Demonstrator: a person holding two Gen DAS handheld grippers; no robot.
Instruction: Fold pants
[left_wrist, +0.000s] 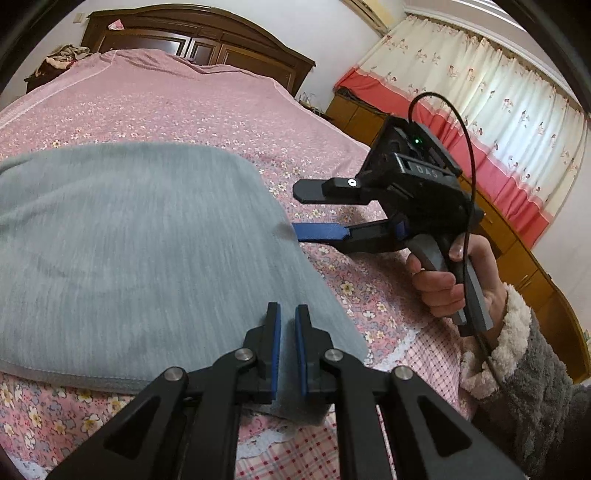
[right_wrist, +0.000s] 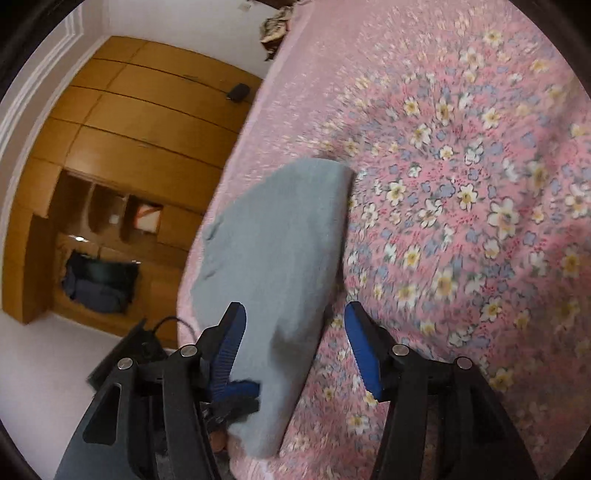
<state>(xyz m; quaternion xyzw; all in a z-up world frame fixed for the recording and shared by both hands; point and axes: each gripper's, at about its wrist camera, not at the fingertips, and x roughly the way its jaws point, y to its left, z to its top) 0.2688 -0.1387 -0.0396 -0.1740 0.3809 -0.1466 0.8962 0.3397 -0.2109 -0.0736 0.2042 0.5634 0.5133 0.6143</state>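
The grey-blue pants (left_wrist: 129, 251) lie folded flat on the pink floral bedspread (left_wrist: 207, 110). My left gripper (left_wrist: 287, 314) sits at their near right corner, jaws nearly together with the cloth pinched between the blue pads. The right wrist view shows that same grip on the pants' (right_wrist: 280, 240) near end, where the left gripper (right_wrist: 236, 395) holds it. My right gripper (left_wrist: 295, 211) stands open at the pants' right edge, lower blue finger (left_wrist: 321, 232) at the cloth. In its own view the right gripper (right_wrist: 295, 325) straddles the pants' edge without pressing on it.
A person's hand (left_wrist: 439, 284) in a fleecy grey sleeve holds the right gripper. The bed's checked sheet and lace hem (left_wrist: 424, 354) lie near me. Beyond are a wooden headboard (left_wrist: 199, 40), a clothes pile (left_wrist: 66, 55), curtains (left_wrist: 480, 92), low cabinets (left_wrist: 517, 240) and a wardrobe (right_wrist: 129, 129).
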